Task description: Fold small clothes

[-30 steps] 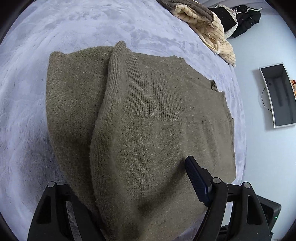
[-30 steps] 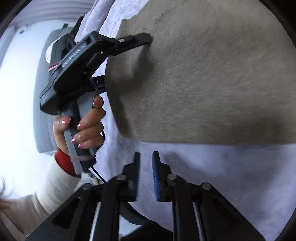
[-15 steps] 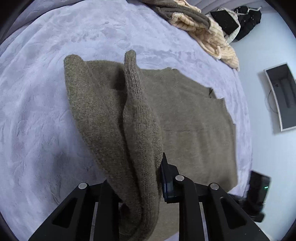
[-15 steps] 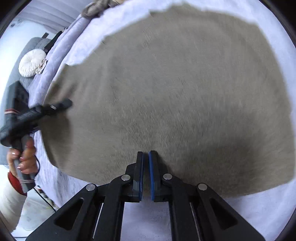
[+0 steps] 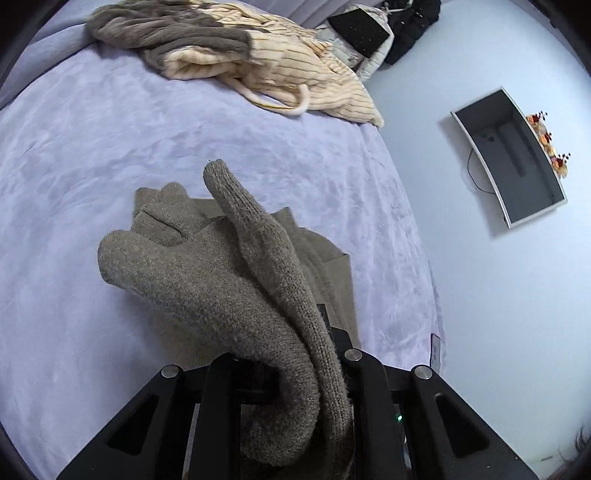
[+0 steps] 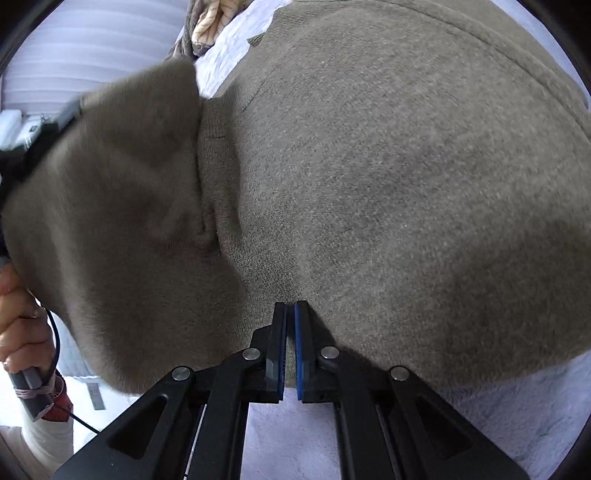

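The left gripper (image 5: 291, 373) pinches a bunched fold of the olive sweater (image 5: 221, 280) (fingertips buried); the right gripper (image 6: 290, 314) has jaws nearly pressed together at its hem, grip unclear

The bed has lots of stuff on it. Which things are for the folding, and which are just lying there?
For the folding:
- olive-brown knitted sweater
- left hand-held gripper, clamped on it
- right hand-held gripper, closed, tips on the sweater

Just lying about:
- cream striped fleece garment
- grey-brown fuzzy garment
- black clothes
- wall-mounted screen
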`<state>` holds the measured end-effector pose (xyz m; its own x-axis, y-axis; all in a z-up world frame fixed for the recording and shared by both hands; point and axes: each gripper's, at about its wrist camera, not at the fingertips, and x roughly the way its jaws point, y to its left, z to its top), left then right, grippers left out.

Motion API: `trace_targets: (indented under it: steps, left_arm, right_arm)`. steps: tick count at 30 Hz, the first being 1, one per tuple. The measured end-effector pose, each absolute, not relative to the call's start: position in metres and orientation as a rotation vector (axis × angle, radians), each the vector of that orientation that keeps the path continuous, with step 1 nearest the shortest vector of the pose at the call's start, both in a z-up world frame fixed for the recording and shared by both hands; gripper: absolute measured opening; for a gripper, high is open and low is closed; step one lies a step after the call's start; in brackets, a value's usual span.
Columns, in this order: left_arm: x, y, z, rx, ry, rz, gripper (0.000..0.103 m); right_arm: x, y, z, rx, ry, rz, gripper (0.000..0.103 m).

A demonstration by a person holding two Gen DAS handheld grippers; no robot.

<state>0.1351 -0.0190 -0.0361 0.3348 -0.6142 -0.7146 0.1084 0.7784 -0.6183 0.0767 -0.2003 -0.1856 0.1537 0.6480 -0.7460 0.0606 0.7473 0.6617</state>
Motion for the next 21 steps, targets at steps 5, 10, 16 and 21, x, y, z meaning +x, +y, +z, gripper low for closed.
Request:
trace_targets:
  steps: [5,10,16,21]
  left_arm:
    - [0.161,-0.097,-0.067,-0.454,1.236,-0.548,0.019]
    - [0.161,-0.149,-0.1,-0.241,1.313,-0.481,0.019]
    - [0.142,-0.178,-0.073,0.051,1.214,-0.418,0.019]
    - [0.131,-0.18,-0.052,0.154,1.127,-0.421,0.033]
  right_arm:
    - [0.069,-0.246,-0.196,0.751,1.36,0.479,0.002]
    - [0.069,-0.272,-0.205,0.854,1.356,0.486,0.0]
    - [0.074,-0.297,-0.207,0.916,1.383,0.506,0.002]
    - [0.077,-0.336,-0.185,0.895,1.357,0.443,0.005]
